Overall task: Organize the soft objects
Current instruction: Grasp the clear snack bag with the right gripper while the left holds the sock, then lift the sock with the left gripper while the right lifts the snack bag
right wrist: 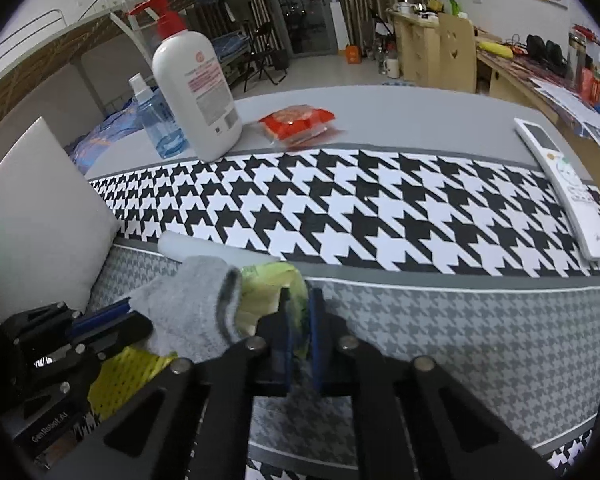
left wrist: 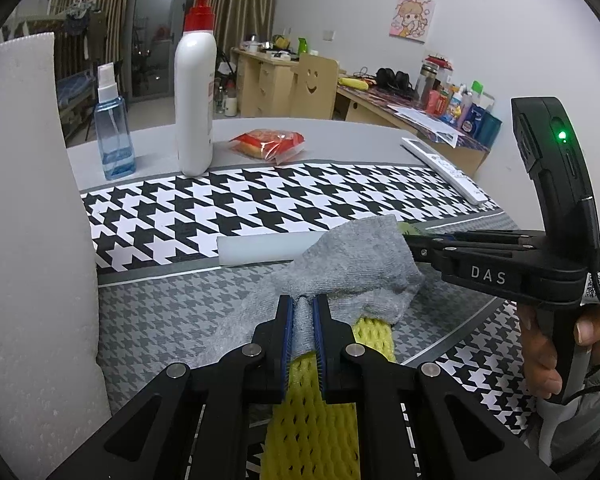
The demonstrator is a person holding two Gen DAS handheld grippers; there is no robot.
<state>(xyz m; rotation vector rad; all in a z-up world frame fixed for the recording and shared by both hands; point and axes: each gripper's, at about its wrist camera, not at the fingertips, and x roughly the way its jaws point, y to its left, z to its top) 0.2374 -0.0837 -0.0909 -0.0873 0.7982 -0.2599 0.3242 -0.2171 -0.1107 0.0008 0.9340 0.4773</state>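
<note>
A grey sock (left wrist: 360,264) lies bunched on the houndstooth mat (left wrist: 260,200), over a yellow foam net (left wrist: 312,432). My left gripper (left wrist: 302,302) is shut on a fold of the sock at the bottom centre of the left wrist view. In the right wrist view the sock (right wrist: 192,304) sits left of centre, and a crumpled yellow-green soft thing (right wrist: 268,280) sticks out by its cuff. My right gripper (right wrist: 301,300) is shut on that yellow-green thing. It reaches in from the right in the left wrist view, its tips (left wrist: 410,240) at the sock's far edge. The left gripper (right wrist: 128,306) shows at the left.
A white foam block (left wrist: 32,240) stands at the left. A pale strip (left wrist: 260,250) lies behind the sock. A pump bottle (left wrist: 194,96), a blue spray bottle (left wrist: 114,136), a red packet (left wrist: 268,142) and a remote (left wrist: 444,168) sit further back. A hand (left wrist: 548,344) holds the right gripper.
</note>
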